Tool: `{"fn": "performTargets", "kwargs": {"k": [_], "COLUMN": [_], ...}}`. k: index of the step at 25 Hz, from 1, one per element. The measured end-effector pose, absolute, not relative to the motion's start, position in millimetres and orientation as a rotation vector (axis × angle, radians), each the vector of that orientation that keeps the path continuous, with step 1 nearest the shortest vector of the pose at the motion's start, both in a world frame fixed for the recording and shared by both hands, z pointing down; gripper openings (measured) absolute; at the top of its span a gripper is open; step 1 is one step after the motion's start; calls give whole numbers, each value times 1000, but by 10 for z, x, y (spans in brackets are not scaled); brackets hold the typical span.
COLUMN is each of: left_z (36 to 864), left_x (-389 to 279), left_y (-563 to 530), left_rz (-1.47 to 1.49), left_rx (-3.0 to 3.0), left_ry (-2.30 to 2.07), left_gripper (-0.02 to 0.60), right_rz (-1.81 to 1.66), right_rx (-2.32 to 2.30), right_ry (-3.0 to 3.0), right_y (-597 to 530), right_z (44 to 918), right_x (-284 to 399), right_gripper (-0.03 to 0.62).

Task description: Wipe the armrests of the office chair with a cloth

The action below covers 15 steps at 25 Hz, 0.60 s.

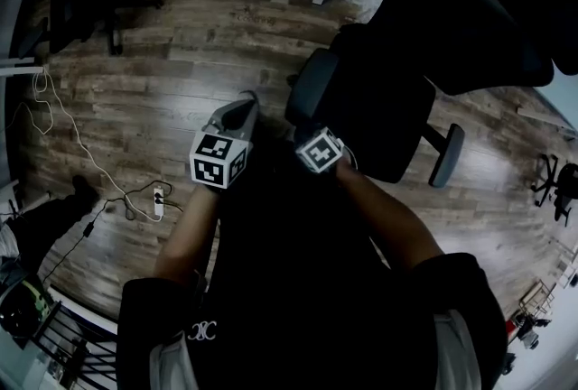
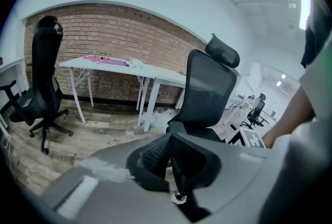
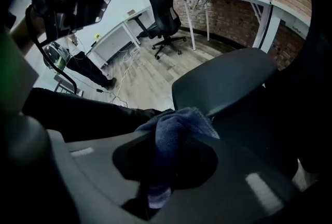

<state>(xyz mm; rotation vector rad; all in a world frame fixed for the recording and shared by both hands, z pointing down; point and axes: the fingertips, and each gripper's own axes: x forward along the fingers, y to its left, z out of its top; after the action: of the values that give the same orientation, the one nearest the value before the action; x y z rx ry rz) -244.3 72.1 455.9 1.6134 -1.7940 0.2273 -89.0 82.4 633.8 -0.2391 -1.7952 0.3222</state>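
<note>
- Head view puts a white power strip [image 1: 158, 199] with its cable on the wooden floor [image 1: 181, 81] at the near left.
- Left gripper [image 1: 246, 104] points away from the person, left of the chair and apart from it. In the left gripper view its jaws are pressed together with nothing between them.
- Just right of it is the chair's left armrest [image 1: 312, 88], a dark oblong pad. Its long axis runs near to far, and the far end leans a little to the right.
- Right gripper [image 3: 163, 150] sits at that pad's near end and points along it. Its jaws pinch a blue cloth [image 3: 179, 124].
- Bunched into a rounded fold, the cloth rises out of the jaws. Its top meets the pad's near edge in the right gripper view, though I cannot tell whether it presses on the pad.
- Office chair [image 1: 388, 108] fills the right, with its seat beside the armrest and its backrest [image 1: 488, 9] at the far right.
- Its other armrest [image 1: 448, 155] is on the seat's right, also lengthwise near to far.
</note>
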Motion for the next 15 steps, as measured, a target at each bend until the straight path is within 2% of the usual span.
{"fn": "performTargets", "kwargs": {"k": [7,15], "left_z": [4629,4641], "left_x": [-2586,-2871], "left_y": [816,844], "left_rz": [193,142], "left_rx": [1589,1578], "left_ry": [-1804,-1815], "left_gripper": [5,5], "right_rz": [296,173], "right_rx": [-361,-333], "right_ry": [-1762,-1818], "right_y": [1071,904], "right_z": [6267,6212], "right_x": [-946,-1628], "right_gripper": [71,71]}}
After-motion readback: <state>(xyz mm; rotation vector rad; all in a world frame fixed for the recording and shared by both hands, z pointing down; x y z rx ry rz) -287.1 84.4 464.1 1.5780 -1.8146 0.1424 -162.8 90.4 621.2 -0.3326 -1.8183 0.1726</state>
